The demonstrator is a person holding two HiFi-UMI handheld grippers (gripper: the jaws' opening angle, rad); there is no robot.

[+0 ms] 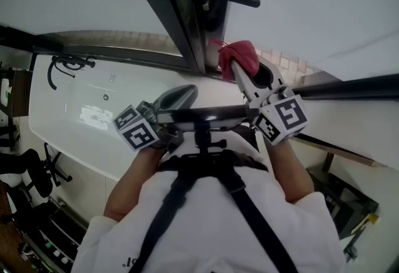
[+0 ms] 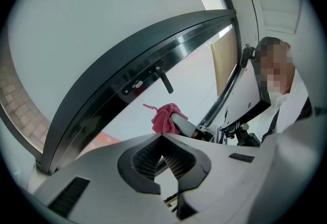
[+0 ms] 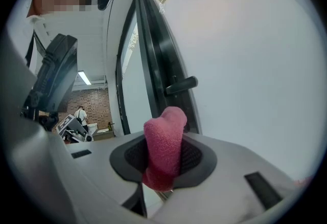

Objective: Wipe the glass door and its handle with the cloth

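The right gripper [image 3: 164, 162] clamps the pink cloth [image 3: 166, 131] mid-frame, the cloth's lower end hidden between the pads; the left gripper [image 2: 163, 159] is clenched on nothing.

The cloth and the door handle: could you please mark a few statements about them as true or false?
1. The pink cloth is clamped between the jaws of the right gripper. True.
2. The left gripper grips a corner of the cloth too. False: its jaws are together with nothing between them.
3. The cloth is wrapped round the door handle. False: the handle is bare, and the cloth is apart from it.
4. The handle is a dark lever on the door's dark frame. True.
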